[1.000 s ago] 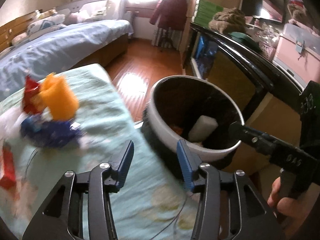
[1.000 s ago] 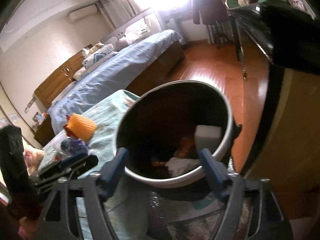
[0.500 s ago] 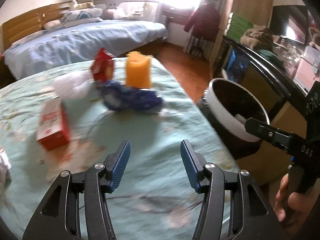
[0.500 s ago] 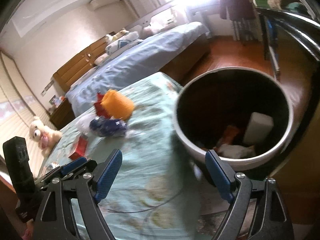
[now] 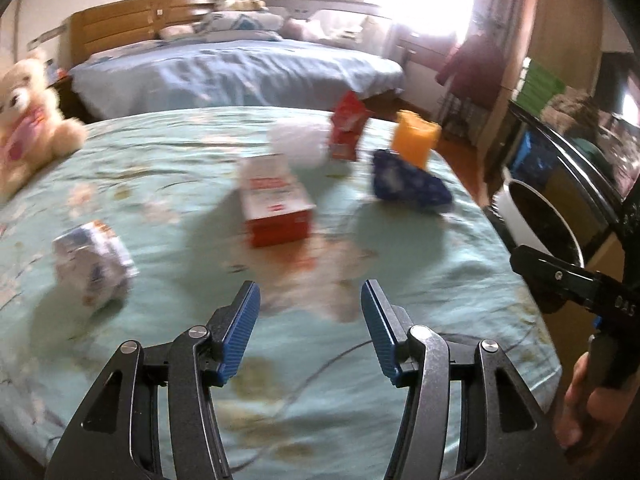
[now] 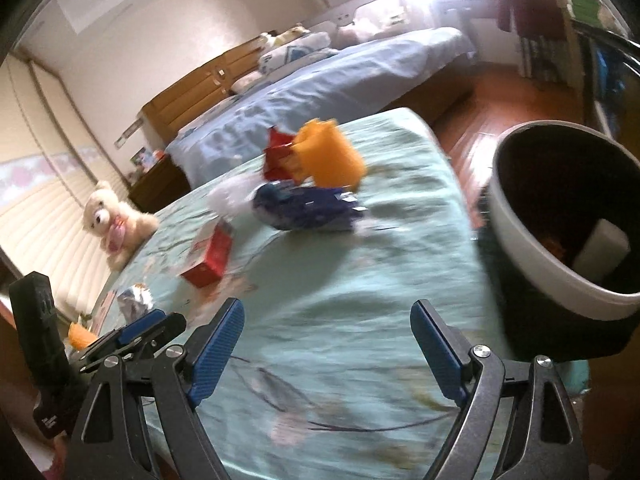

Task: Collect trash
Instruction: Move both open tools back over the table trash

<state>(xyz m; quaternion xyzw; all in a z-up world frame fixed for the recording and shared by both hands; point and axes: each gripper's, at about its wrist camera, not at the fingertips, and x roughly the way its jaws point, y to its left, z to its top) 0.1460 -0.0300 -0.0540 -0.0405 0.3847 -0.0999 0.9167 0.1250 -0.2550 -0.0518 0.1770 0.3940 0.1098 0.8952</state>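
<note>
Trash lying blurred on the bed (image 5: 168,168): red box (image 5: 276,204), orange wrapper (image 5: 414,144), blue bag (image 5: 408,184) at 1 o'clock. Left gripper (image 5: 310,320) and right gripper (image 6: 324,344) both standing apart, gripping nothing.

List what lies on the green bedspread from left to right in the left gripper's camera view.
Teddy bear → crumpled silver wrapper → red and white box → dark blue bag → white bin off the edge.
</note>
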